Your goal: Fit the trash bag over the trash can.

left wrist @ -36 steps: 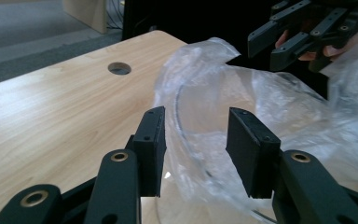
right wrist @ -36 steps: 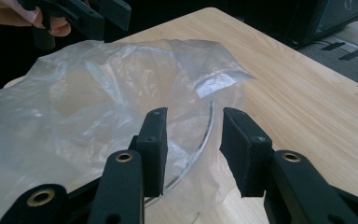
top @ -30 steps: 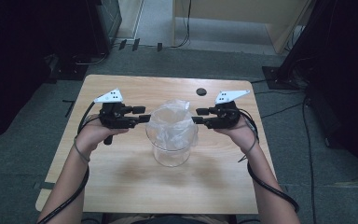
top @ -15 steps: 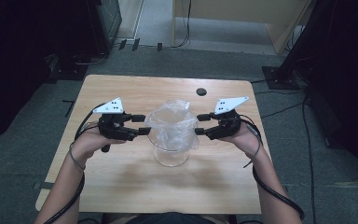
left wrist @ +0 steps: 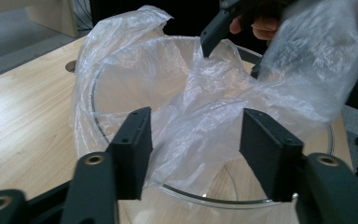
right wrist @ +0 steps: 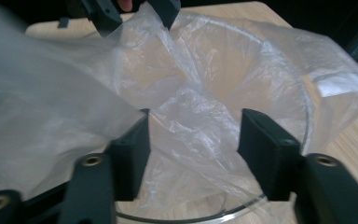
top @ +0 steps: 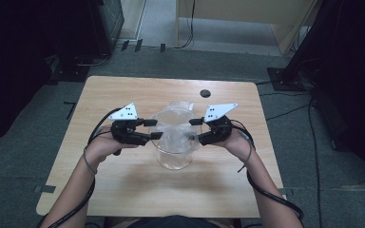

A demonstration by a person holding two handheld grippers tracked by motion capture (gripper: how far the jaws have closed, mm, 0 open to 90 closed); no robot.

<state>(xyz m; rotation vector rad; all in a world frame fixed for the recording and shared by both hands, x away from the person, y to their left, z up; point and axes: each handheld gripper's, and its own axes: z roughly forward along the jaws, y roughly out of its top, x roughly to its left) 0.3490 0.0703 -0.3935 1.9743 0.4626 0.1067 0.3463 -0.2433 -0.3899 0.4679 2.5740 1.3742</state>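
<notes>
Even overhead light, dark surroundings, soft blur in close views.

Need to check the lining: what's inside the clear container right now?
A crumpled clear plastic bag sits inside the clear container, draped over its rim. The bag covers the container's bottom.

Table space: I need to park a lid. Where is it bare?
The table is bare in front of the clear container, and along both side edges. The middle is crowded: both grippers work the plastic bag there. A dark hole marks the far edge.
</notes>
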